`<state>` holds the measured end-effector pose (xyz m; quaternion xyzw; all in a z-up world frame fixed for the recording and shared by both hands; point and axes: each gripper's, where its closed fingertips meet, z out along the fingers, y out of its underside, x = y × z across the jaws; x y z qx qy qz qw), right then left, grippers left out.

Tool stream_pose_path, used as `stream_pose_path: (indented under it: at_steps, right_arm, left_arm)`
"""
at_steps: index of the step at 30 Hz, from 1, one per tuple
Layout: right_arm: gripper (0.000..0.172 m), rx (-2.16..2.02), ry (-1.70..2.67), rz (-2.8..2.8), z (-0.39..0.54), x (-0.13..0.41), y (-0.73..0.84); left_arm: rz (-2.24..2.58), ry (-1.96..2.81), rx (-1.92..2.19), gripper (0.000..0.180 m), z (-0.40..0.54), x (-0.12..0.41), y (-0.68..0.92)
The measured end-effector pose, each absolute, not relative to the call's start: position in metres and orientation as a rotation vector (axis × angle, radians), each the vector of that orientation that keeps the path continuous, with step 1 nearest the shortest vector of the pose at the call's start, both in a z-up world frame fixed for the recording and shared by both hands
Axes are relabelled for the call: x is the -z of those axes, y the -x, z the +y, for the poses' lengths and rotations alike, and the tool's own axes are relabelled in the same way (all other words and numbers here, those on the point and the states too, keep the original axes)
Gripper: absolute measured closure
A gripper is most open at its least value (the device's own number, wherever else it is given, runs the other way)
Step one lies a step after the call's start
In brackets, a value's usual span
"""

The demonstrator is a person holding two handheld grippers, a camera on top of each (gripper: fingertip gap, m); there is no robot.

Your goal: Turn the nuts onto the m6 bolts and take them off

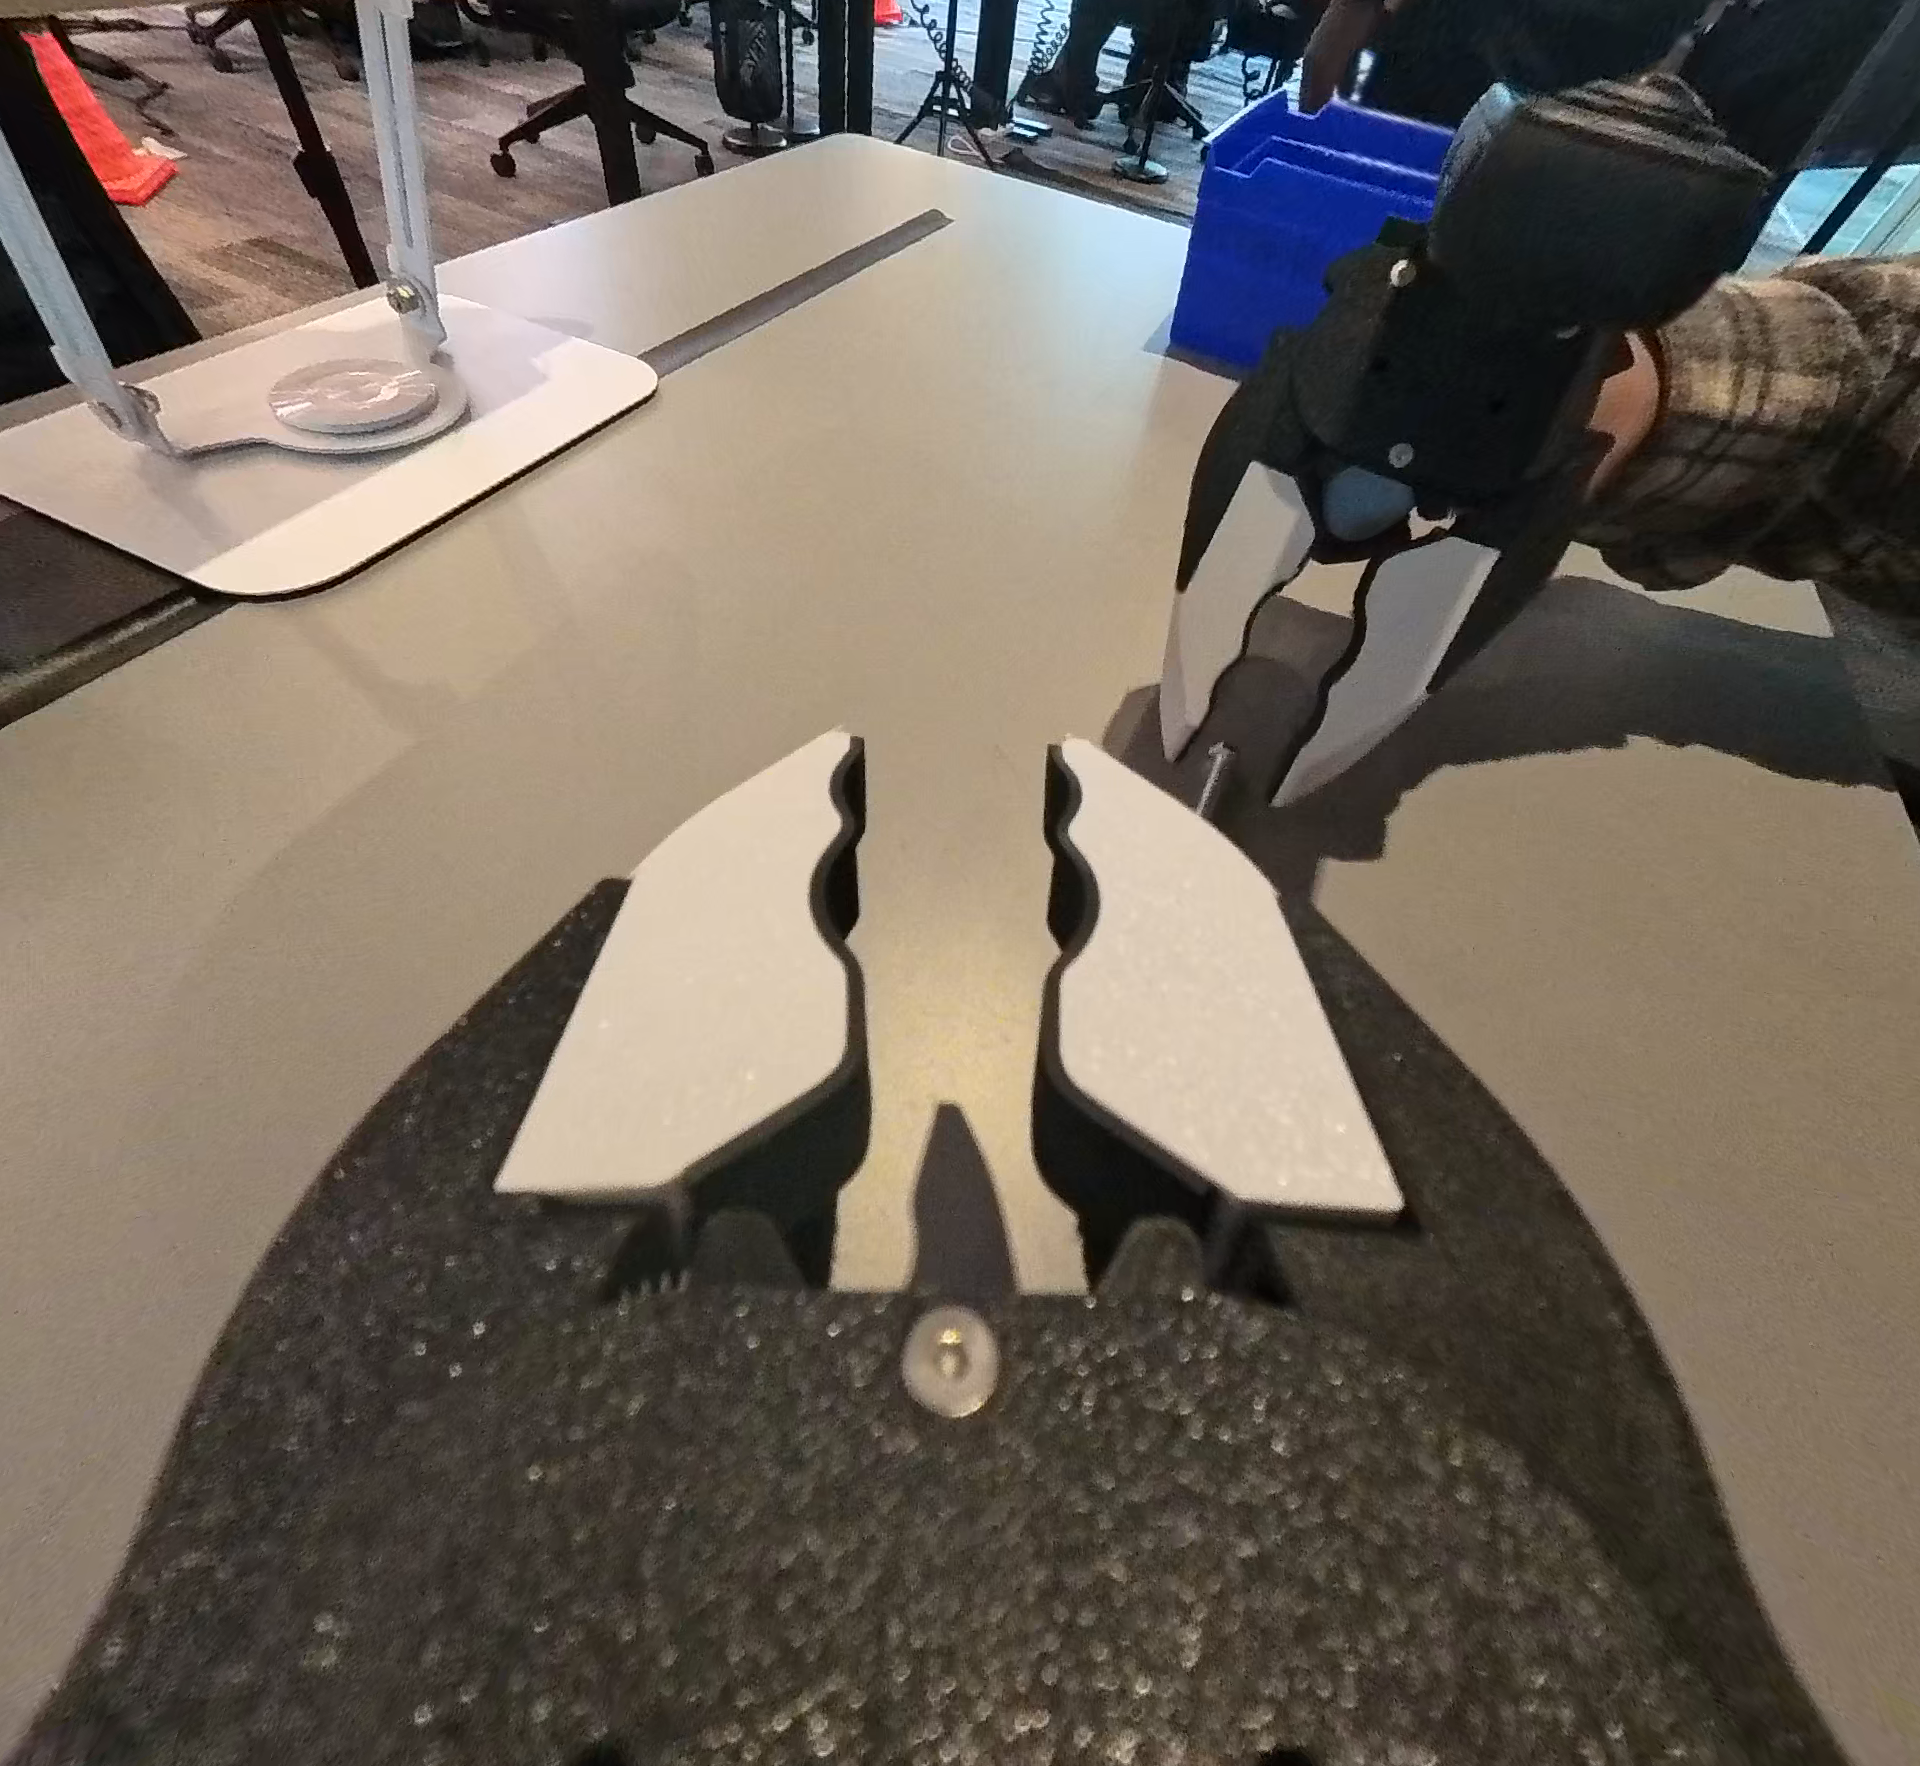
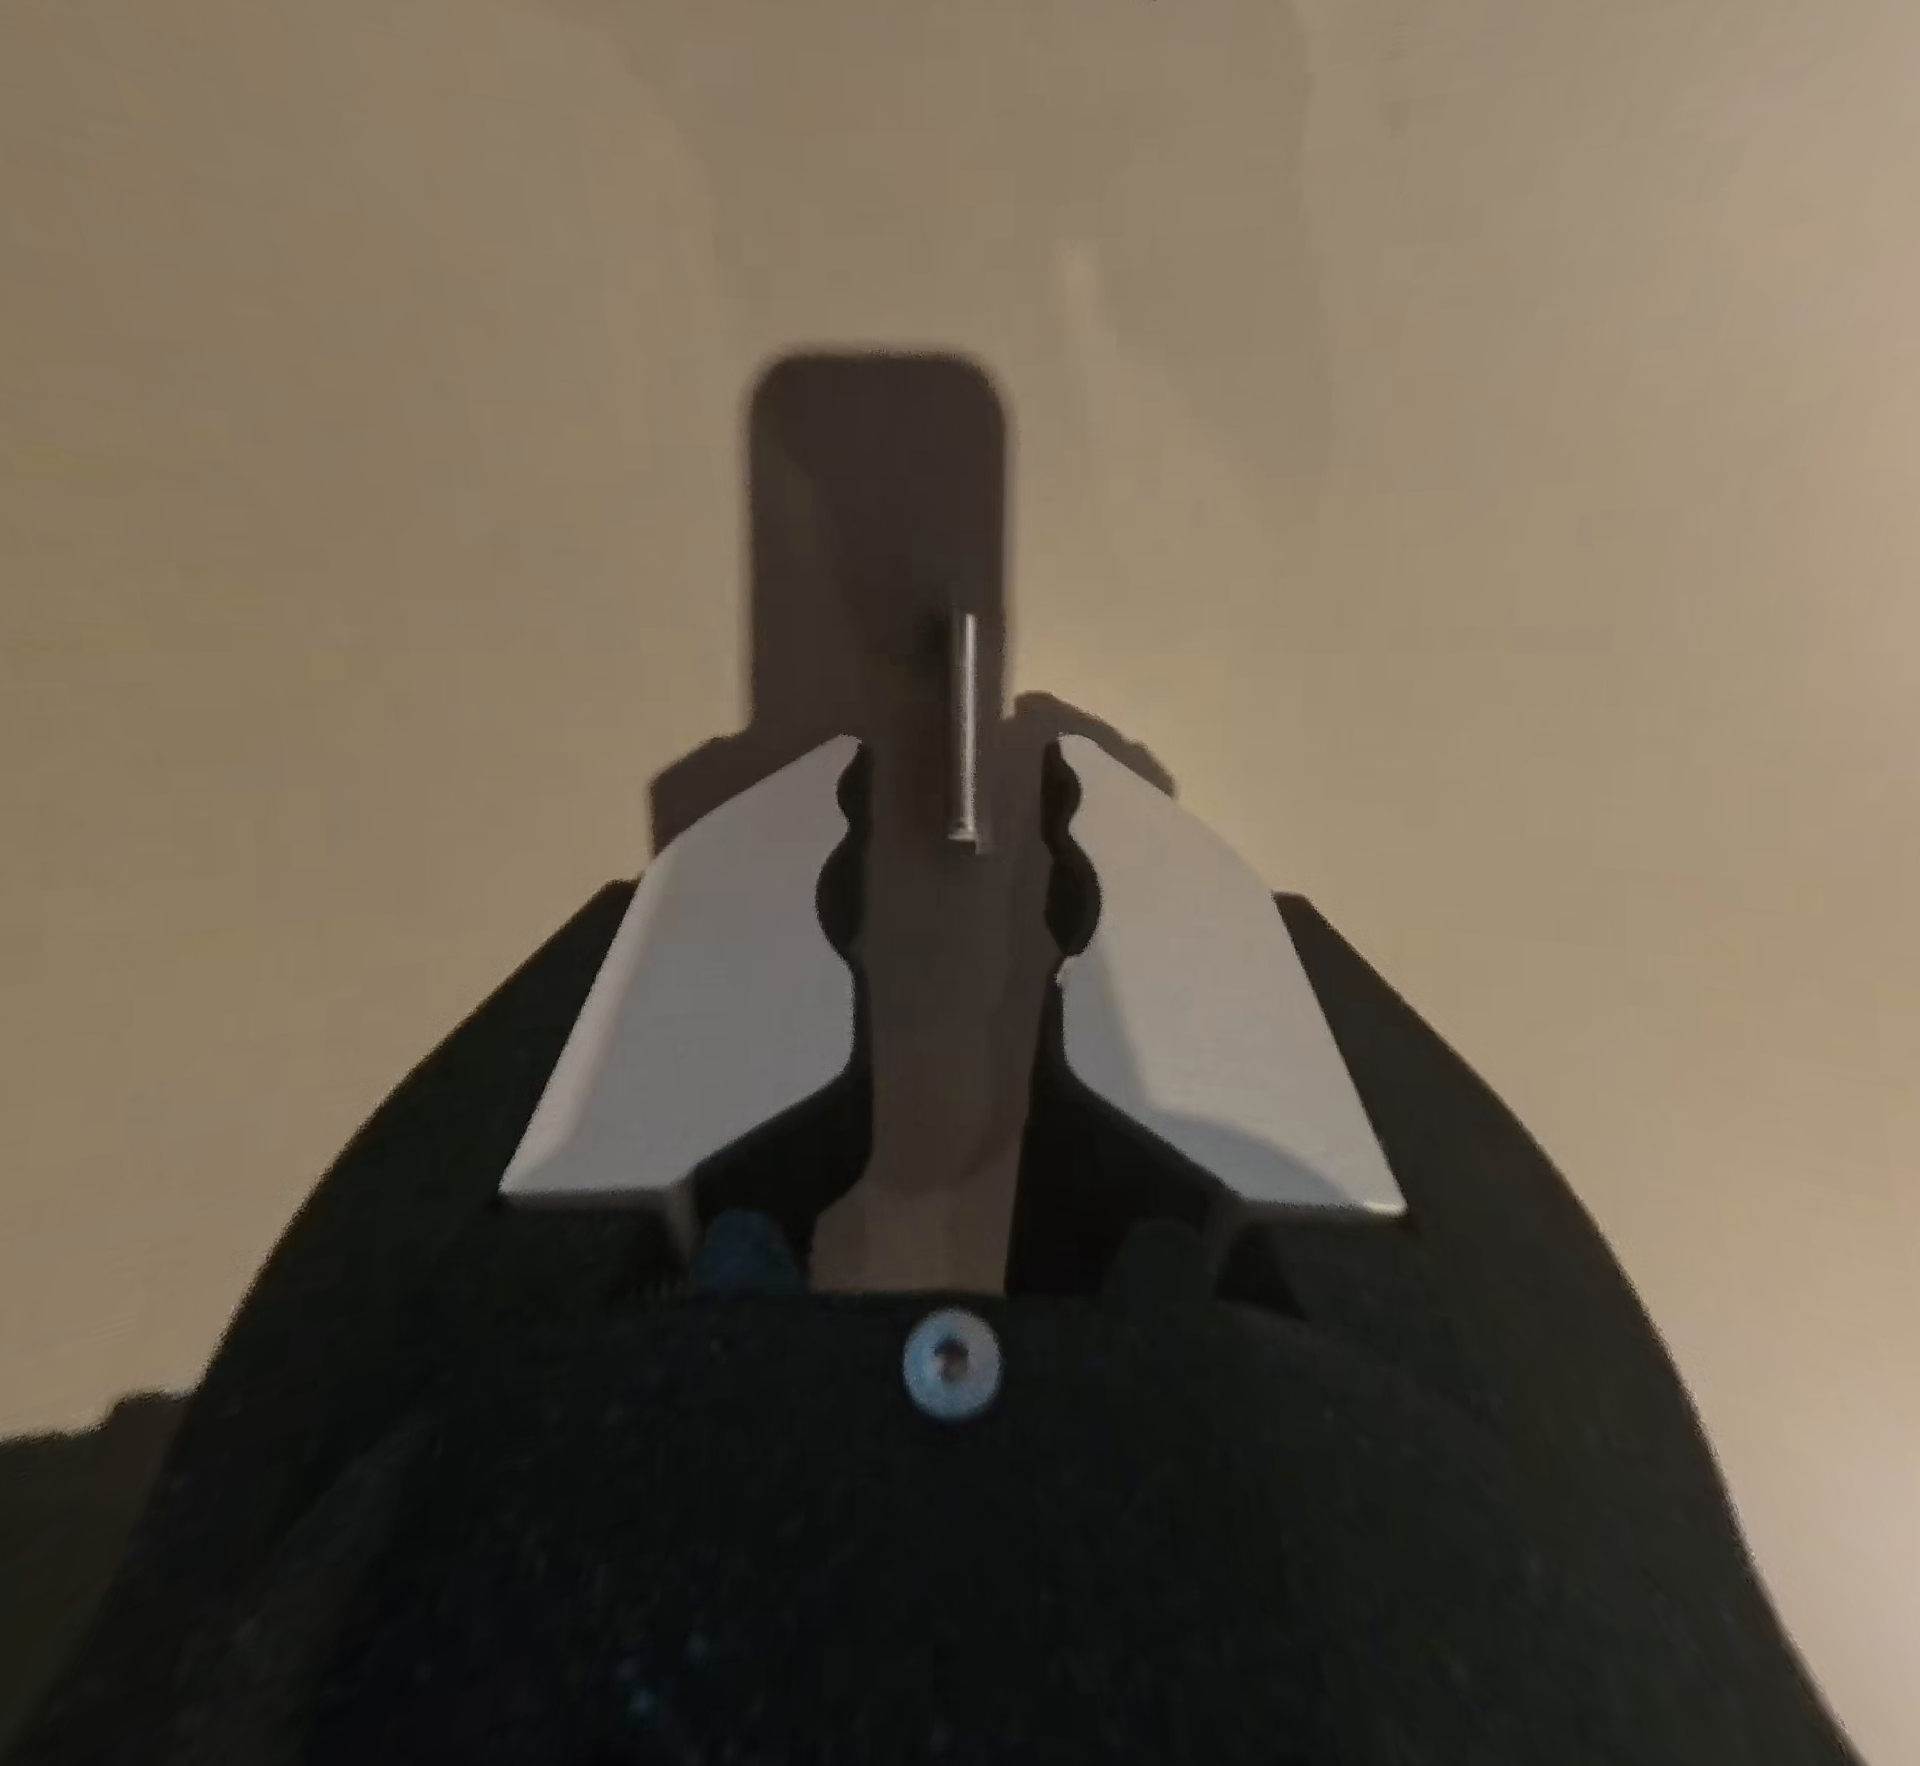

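The right gripper (image 2: 958,807), narrowly parted, straddles the thin silver metal bolt (image 2: 966,729) untouched on the beige bench (image 1: 831,521); closing off-centre could roll it away. The left gripper (image 1: 954,786) beside the bolt is narrowly parted, empty.

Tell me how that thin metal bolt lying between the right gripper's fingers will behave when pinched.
The bolt looks like a stiff, smooth metal rod, so it will likely roll sideways on the table if nudged. Being thin and lying flat between the apart fingers, it may slip or pivot when pinched.
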<state>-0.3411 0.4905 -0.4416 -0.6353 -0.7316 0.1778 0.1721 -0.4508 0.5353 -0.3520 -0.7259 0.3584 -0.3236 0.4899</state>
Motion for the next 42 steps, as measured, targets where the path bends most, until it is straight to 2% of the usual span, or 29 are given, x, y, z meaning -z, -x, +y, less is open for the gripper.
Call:
stream_pose_path:
  at_steps: [7, 10, 12, 19, 24, 29, 35, 42]
  right_arm:
    - [0.144, -0.521, 1.772, -2.109, 0.486, 0.446, 0.357]
    - [0.152, -0.505, 1.778, -2.124, 0.486, 0.45, 0.357]
    - [0.166, -0.522, 1.78, -2.124, 0.485, 0.45, 0.358]
    - [0.166, -0.649, 1.841, -1.963, 0.486, 0.448, 0.358]
    - [0.167, -1.087, 1.775, -1.426, 0.503, 0.388, 0.364]
    - [0.167, -1.539, 1.442, -0.904, 0.511, 0.316, 0.347]
    - [0.167, -1.601, 1.196, -0.72, 0.51, 0.286, 0.33]
    - [0.167, -1.627, 1.078, -0.688, 0.503, 0.278, 0.328]
  left_arm:
    - [0.866, 1.761, 0.786, 0.148, 0.535, 0.351, 0.452]
    - [0.866, 1.761, 0.787, 0.148, 0.535, 0.35, 0.453]
    - [0.864, 1.76, 0.787, 0.148, 0.535, 0.35, 0.453]
    - [0.842, 1.745, 0.818, 0.148, 0.535, 0.347, 0.453]
    - [0.784, 1.695, 0.929, 0.147, 0.533, 0.339, 0.448]
    - [0.724, 1.597, 1.197, 0.147, 0.518, 0.325, 0.415]
    - [0.841, 1.55, 1.357, 0.147, 0.493, 0.315, 0.352]
    - [0.828, 1.49, 1.427, 0.15, 0.493, 0.305, 0.326]
